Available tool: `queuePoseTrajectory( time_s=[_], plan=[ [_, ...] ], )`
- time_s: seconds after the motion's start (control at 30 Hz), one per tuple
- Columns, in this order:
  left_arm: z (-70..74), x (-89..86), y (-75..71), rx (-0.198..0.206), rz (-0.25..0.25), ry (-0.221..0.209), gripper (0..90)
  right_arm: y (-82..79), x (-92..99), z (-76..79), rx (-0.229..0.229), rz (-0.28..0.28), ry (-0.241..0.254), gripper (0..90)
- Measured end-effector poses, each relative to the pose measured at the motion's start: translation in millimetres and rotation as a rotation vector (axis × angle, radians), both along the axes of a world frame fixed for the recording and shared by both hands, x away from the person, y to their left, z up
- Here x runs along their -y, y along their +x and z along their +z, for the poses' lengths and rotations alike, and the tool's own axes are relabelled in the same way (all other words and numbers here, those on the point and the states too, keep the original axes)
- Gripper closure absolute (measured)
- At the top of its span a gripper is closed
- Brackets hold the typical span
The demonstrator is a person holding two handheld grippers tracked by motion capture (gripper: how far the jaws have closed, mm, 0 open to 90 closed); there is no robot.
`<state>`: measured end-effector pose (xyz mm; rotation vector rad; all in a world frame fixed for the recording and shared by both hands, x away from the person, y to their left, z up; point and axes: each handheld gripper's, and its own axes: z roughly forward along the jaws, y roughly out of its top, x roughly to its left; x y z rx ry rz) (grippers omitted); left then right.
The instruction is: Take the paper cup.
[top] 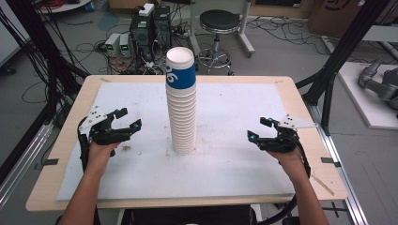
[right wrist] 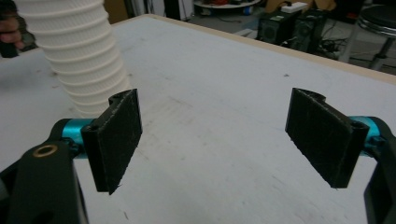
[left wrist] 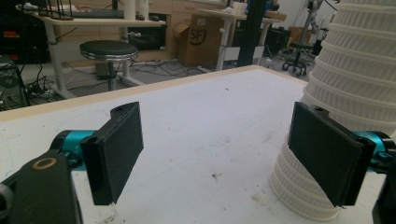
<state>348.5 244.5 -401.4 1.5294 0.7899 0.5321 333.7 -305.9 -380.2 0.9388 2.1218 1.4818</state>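
A tall stack of white ribbed paper cups [top: 181,115] stands upright in the middle of the table, and its top cup [top: 180,70] wears a blue band. My left gripper [top: 128,119] rests open to the left of the stack, apart from it. In the left gripper view the stack's base [left wrist: 322,140] rises behind the right jaw, with nothing between the open jaws of the left gripper [left wrist: 224,156]. My right gripper [top: 260,129] sits open to the right of the stack. Its own view shows the stack [right wrist: 77,56] at the upper left, beyond the empty right gripper [right wrist: 219,142].
The white mat [top: 234,140] covers a light wooden table [top: 300,101] and carries small dirt marks near the stack. A black stool [top: 219,21], computer cases [top: 150,28] and cables lie on the floor behind the table. Black frame posts [top: 342,47] stand at the right.
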Motion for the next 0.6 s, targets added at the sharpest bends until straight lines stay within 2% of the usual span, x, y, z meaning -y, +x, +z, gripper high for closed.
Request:
queuePoseTrajectory(
  time_s=[0.03,0.07,0.2,0.33,0.6],
  plan=[
    [0.0,0.0,0.0,0.0,0.0,0.0,18.0,0.0,0.0,0.0,0.0,0.0,0.0,18.9],
    [0.6,-1.2,-0.9,-0.002,0.002,0.001,18.0,1.2,-8.5,4.3,-0.003,0.034,0.006,18.9],
    [0.4,-3.6,-0.9,-0.012,0.007,0.001,18.0,4.5,-22.0,10.5,0.003,0.077,0.016,18.9],
    [1.2,-7.0,-0.1,-0.019,0.018,-0.01,18.0,13.2,-53.6,28.1,0.023,0.167,0.032,18.9],
    [0.7,-8.5,-0.2,-0.045,0.02,0.0,18.0,31.2,-97.1,66.3,0.055,0.288,0.045,18.9]
  ],
)
